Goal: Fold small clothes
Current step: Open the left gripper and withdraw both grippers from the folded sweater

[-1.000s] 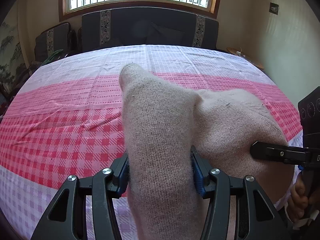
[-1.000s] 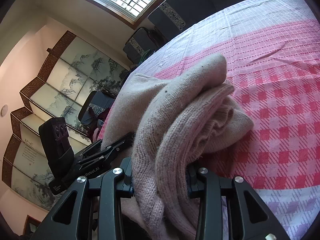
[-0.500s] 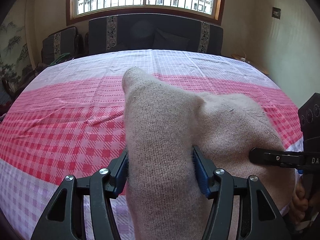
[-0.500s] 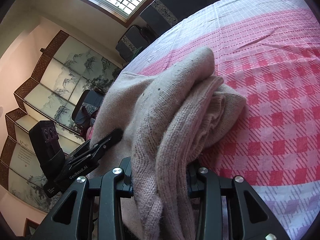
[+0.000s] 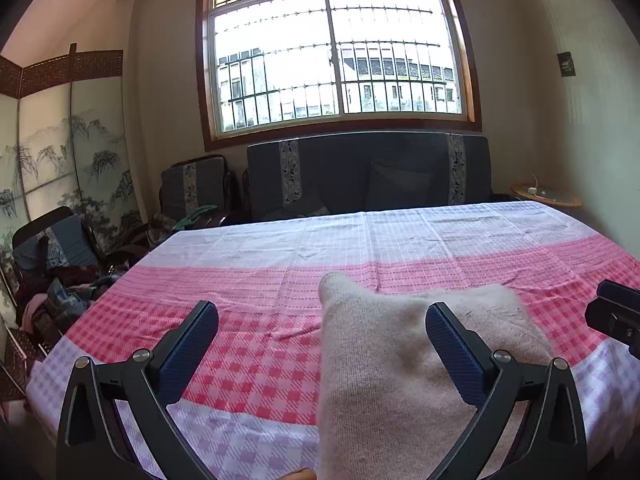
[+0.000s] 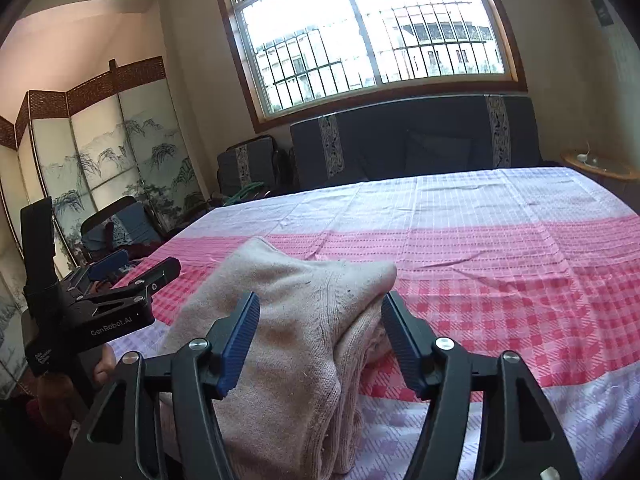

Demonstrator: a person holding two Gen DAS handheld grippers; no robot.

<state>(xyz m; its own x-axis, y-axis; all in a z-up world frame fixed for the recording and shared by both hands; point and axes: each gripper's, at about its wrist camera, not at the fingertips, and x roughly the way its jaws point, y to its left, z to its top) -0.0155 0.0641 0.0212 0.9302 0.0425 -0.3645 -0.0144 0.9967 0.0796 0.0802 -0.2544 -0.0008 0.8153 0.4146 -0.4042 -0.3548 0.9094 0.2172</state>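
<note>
left wrist view: left gripper (image 5: 322, 338) released, jaws opening, no longer clamped on the beige knit garment (image 5: 404, 364) as half a second ago. blue pads clear of the knit on both sides; cloth passes between them untouched. garment resting folded on the pink checked bedspread (image 5: 248, 336) near its front edge. right gripper's finger (image 5: 616, 314) visible at far right, apart from the cloth. open bedspread ahead and to the left; dark sofa (image 5: 360, 176) beyond the far edge.

right wrist view: right gripper (image 6: 320, 340) jaws opening, pads just off the stacked folds (image 6: 304, 320); grip given up since half a second ago. fold judged complete, garment lying free. left gripper (image 6: 132, 280) beside the cloth at left. wide clear bedspread to the right for withdrawal; near edge close below.
</note>
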